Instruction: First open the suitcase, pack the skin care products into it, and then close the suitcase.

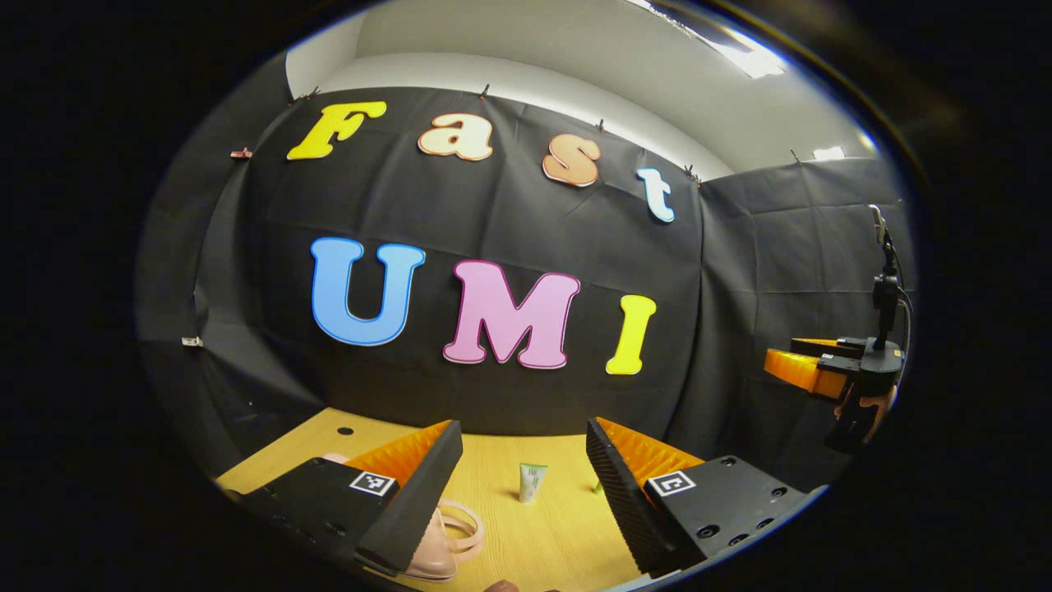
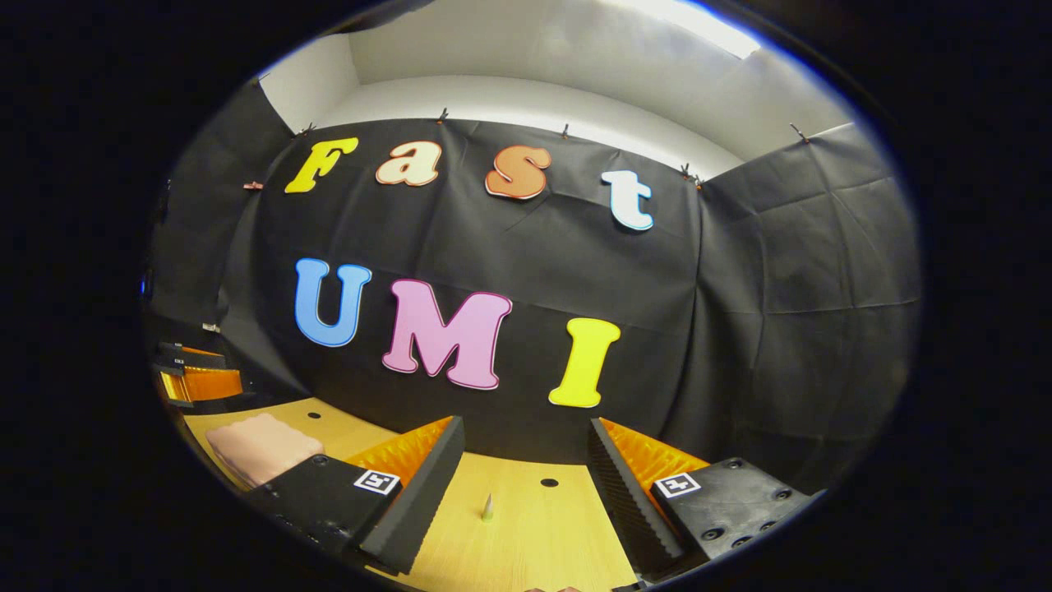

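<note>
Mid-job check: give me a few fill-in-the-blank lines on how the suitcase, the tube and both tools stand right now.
1. The left tool stands ____, gripping nothing.
2. The pink suitcase lies on the wooden ____ with its lid shut.
3. The small tube stands ____ on the table.
4. The right tool holds ____.

Missing words: open; table; upright; nothing

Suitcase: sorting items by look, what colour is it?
Pale pink suitcase, best in the right gripper view.
</note>
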